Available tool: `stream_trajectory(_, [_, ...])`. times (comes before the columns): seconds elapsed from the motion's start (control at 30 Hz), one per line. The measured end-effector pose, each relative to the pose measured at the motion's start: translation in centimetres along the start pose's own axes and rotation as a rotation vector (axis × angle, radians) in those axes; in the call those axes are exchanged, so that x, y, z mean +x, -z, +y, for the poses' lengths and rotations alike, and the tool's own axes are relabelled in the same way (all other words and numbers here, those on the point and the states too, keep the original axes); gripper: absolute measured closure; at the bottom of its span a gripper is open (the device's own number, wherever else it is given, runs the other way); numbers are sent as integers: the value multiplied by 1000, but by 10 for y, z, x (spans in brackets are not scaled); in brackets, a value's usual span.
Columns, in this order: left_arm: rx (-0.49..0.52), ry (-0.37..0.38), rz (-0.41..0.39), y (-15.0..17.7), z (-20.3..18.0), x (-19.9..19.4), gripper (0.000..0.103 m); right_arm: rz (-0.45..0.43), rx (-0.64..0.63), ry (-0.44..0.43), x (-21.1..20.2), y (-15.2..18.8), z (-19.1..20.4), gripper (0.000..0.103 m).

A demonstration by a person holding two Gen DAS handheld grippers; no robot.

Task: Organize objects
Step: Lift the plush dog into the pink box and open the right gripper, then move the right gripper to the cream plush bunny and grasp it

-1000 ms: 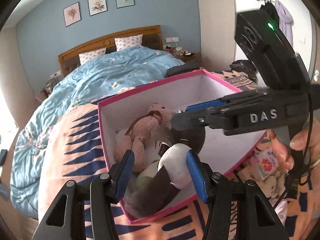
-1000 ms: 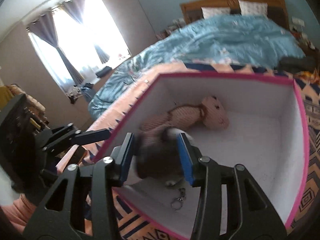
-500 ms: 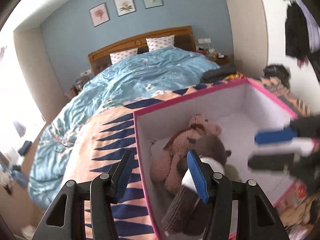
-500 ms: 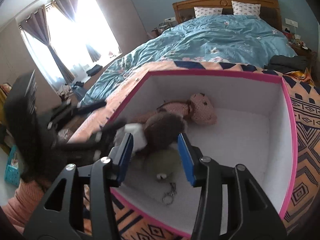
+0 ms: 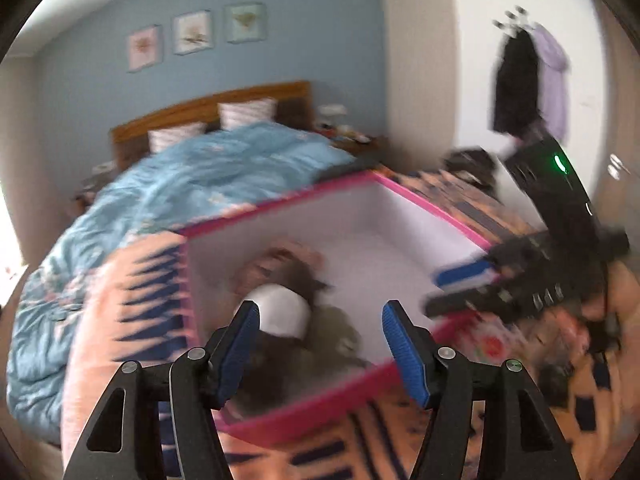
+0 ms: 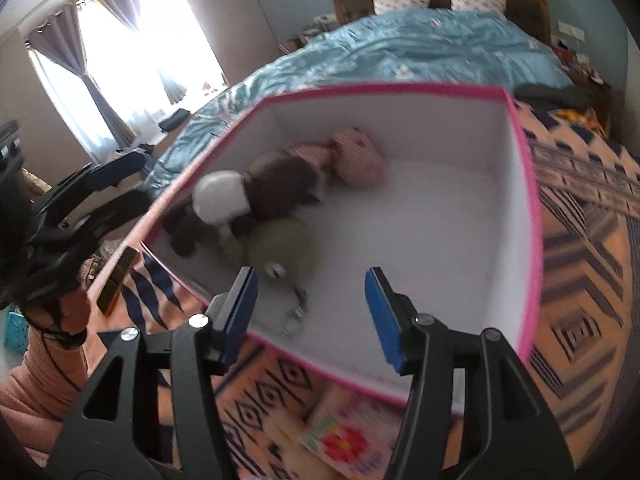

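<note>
Both claws, left claw (image 5: 318, 342) and right claw (image 6: 310, 314), have just been opened and are empty; the brown-and-white plush toy (image 6: 256, 192) was released inside the pink-rimmed white box (image 6: 524, 200), so this item is considered stored.

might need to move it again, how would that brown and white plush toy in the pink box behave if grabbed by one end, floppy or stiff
Probably floppy: the brown and white plush toy lies slumped over the pink knitted toy, so a free end would likely droop. It looks soft and light, so pads should sink in rather than slip. Unlikely to roll, given how it sprawls on the floor of the pink box.
</note>
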State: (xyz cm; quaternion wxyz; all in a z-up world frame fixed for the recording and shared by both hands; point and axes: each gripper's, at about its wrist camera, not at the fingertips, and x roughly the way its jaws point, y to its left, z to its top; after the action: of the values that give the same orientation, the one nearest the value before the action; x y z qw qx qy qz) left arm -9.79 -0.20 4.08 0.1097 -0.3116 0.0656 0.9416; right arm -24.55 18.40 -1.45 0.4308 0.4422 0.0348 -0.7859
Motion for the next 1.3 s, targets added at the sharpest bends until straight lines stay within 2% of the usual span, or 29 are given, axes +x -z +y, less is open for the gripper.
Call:
stream_trajectory(0.1, [44, 34, 55, 8, -16, 13, 38, 15, -4, -24, -5, 6, 2, 45])
stream_trajectory(0.27, [54, 87, 126, 17, -24, 27, 38, 47, 32, -106, -8, 9, 2, 45])
stream_trajectory(0.43, [56, 73, 106, 25, -23, 21, 37, 45, 33, -114, -9, 7, 4, 43])
stream_trajectory(0.57, [38, 93, 48, 31, -27, 3, 37, -27, -15, -23, -22, 14, 15, 40])
stream_trajectory(0.7, [57, 139, 6, 39, -42, -15, 37, -145, -46, -43, -56, 33, 24, 40])
stream_trajectory(0.77, [64, 168, -3, 44, -50, -22, 36, -191, -67, -23, -73, 46, 29, 40])
stream_trajectory(0.9, [73, 248, 8, 55, -72, -28, 33, -229, -47, 3, -87, 71, 29, 39])
stream_trajectory(1.07, [93, 337, 61, 74, -103, -21, 33, -161, 33, 65, -77, 109, 9, 39])
stream_trajectory(1.2, [68, 370, 113, 85, -117, -8, 33, -102, 99, 84, -64, 128, -7, 39])
stream_trajectory(1.3, [46, 364, 152, 92, -122, 2, 33, -85, 123, 78, -55, 135, -15, 39])
